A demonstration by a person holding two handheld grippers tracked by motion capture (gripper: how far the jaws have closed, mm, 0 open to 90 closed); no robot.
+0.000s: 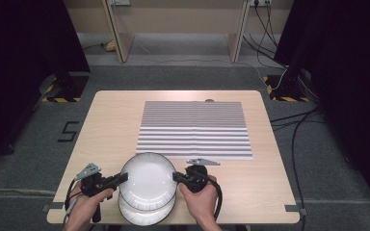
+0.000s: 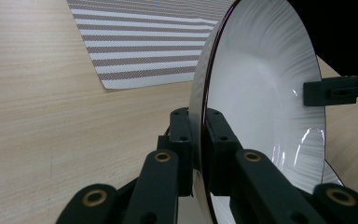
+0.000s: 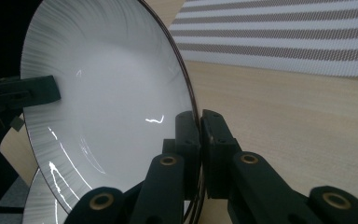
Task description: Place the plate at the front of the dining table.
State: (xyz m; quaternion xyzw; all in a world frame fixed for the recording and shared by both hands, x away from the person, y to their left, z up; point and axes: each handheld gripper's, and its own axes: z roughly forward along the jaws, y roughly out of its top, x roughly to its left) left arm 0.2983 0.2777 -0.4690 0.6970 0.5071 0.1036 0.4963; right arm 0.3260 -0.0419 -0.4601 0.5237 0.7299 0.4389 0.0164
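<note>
Two grippers clamp one white plate (image 1: 148,179) from opposite sides. The left gripper (image 1: 121,179) has its jaws pressed together on the plate's left rim, one jaw on each face of the rim in the left gripper view. The right gripper (image 1: 176,176) has its jaws closed the same way on the plate's right rim. This plate is lifted, with a second white plate (image 1: 144,214) lying under it and partly covered by it, on the near edge of the wooden table (image 1: 111,125). Beyond the held plate, farther up the table, lies a striped mat (image 1: 194,129), flat and apart from it.
</note>
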